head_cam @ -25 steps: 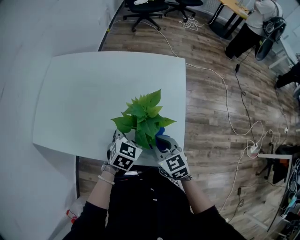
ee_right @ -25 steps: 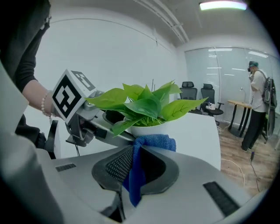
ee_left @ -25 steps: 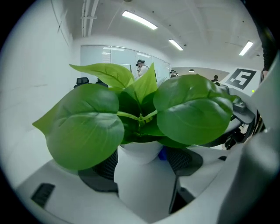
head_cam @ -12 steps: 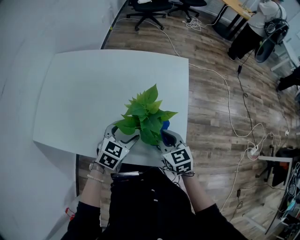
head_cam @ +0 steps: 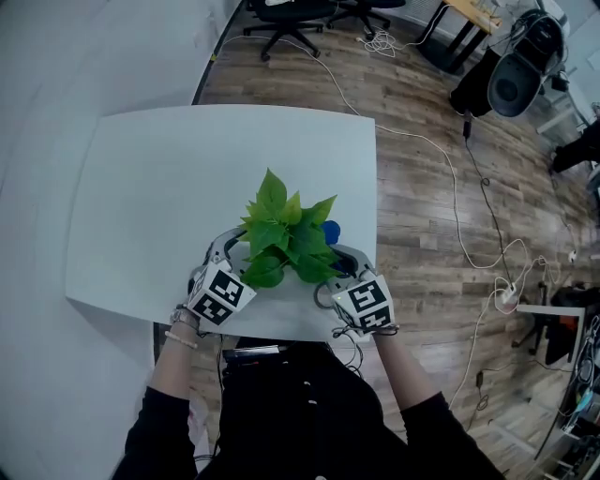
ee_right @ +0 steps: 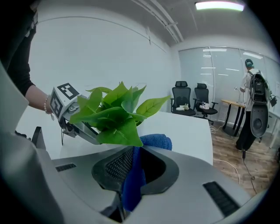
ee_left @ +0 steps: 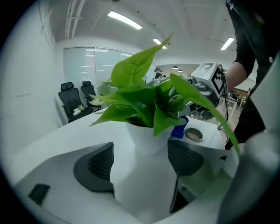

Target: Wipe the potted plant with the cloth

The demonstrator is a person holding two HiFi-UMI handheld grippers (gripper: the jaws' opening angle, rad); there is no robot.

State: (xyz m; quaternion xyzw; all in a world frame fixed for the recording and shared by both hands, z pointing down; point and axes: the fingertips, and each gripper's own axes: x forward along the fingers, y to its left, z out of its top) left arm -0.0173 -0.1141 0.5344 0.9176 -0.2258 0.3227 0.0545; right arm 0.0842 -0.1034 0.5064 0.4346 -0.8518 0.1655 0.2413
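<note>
The potted plant [head_cam: 286, 234] has broad green leaves and a white pot [ee_left: 148, 138]; it stands near the front edge of the white table [head_cam: 159, 178]. My left gripper [head_cam: 236, 257] is open at the plant's left. The pot sits just ahead of its two dark pads [ee_left: 97, 167], which do not touch it. My right gripper [head_cam: 336, 259] is at the plant's right, shut on the blue cloth [ee_right: 133, 177]. A bunch of the cloth [head_cam: 330, 230] lies beside the leaves [ee_right: 114, 114]. Leaves hide both grippers' tips in the head view.
The table's front edge [head_cam: 272, 335] runs right under my hands. White cables [head_cam: 459, 202] trail over the wood floor to the right. Office chairs [head_cam: 291, 14] stand beyond the table. A person [ee_right: 251, 103] stands by a desk at far right.
My left gripper has swung out to the left and now stands open by the pot. The right gripper has shifted slightly right, still holding the cloth. The plant stays in place.
</note>
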